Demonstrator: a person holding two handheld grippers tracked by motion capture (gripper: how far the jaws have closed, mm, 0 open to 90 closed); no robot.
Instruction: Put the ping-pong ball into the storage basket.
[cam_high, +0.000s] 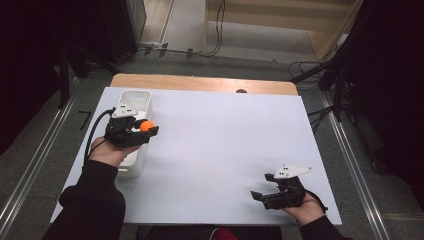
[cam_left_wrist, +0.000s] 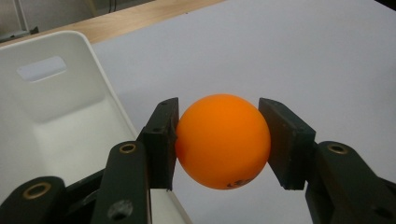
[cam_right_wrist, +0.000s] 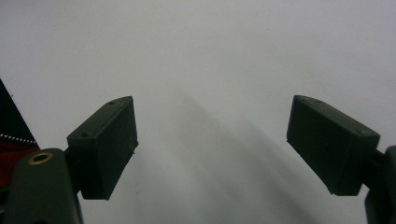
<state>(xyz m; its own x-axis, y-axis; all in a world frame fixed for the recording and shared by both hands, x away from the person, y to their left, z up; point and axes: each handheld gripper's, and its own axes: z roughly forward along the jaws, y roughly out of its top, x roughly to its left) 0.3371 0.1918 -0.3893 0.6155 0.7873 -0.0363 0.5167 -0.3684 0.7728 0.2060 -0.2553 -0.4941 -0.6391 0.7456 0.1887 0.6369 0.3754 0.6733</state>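
We see the left gripper (cam_high: 142, 131) pinching a smooth orange plastic ball (cam_left_wrist: 223, 140) between its two black pads, just beside the right-hand wall of the long white plastic bin (cam_left_wrist: 56, 112), whose near end is cut off by the gripper's own arms. A small dark print near the ball's underside is too cropped to read. Well apart from the bin, the right gripper (cam_right_wrist: 212, 144) holds its jaws spread wide over the bare white tabletop (cam_high: 225, 140).

Bin (cam_high: 131, 102) at the desk's (cam_high: 225, 145) far left corner. Ball (cam_high: 146, 126) just right of the bin's rim, above the desk, between the left tongs (cam_high: 148, 129). Right tongs (cam_high: 261, 192) well apart from the bin, near right.
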